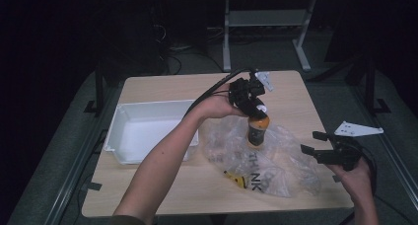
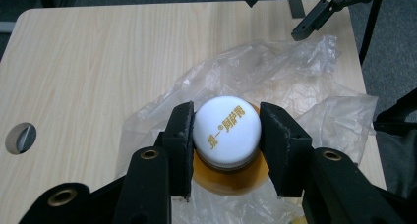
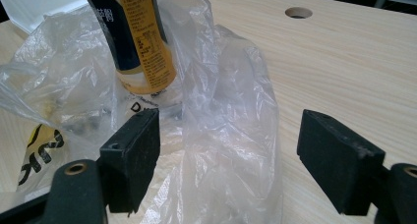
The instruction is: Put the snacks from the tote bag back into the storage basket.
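Observation:
An orange drink bottle (image 1: 257, 131) with a white cap (image 2: 227, 130) and a dark label (image 3: 140, 42) stands upright amid a crumpled clear plastic bag (image 1: 276, 166) on the wooden table (image 1: 162, 87). My left gripper (image 1: 260, 110) comes down from above and is shut on the cap, one jaw pressing each side (image 2: 226, 135). My right gripper (image 1: 311, 142) is open at the bag's right edge. A raised fold of the bag (image 3: 221, 111) stands between its jaws (image 3: 228, 150) without being pinched. I cannot tell whether the bottle's base touches the table.
A white plastic bin (image 1: 143, 131) sits left of the bag, under the left forearm. The table has a round hole (image 3: 298, 12) in its top. Black and yellow print (image 1: 246, 178) marks the bag's near side. Bare wood lies behind the bag.

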A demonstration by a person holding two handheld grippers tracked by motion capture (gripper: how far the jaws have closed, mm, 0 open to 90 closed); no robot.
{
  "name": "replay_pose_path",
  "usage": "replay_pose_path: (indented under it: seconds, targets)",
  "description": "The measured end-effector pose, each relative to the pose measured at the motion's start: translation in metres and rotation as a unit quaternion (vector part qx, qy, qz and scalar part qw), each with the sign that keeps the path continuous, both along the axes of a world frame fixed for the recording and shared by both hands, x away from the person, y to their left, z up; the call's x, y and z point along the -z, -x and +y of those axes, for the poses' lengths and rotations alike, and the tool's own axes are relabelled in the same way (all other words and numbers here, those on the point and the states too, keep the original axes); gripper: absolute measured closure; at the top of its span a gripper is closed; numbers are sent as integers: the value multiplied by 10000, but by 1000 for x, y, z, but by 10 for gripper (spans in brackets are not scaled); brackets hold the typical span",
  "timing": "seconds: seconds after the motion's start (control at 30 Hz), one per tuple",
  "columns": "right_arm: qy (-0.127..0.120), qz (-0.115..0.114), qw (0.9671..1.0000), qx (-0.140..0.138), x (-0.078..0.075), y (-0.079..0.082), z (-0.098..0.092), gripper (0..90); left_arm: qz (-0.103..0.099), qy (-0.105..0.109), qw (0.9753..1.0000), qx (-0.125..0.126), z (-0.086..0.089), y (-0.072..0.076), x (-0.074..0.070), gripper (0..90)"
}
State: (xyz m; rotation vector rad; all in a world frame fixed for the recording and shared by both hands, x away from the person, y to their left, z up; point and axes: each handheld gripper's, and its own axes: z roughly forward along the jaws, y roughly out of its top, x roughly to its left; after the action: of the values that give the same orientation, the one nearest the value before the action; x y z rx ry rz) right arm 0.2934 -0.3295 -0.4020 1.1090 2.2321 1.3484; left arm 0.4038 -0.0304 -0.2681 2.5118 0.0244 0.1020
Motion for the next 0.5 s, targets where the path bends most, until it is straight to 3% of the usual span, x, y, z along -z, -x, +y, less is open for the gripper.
replay_pose_path:
  seconds: [0.3,0.5]
  targets:
    - [-8,11,10000,13,0,0,0,236,-18,14,10000,8,-4,2,-12,588]
    - [-29,-9,10000,45,1,1,-3,236,-72,-37,10000,55,-5,5,-28,588]
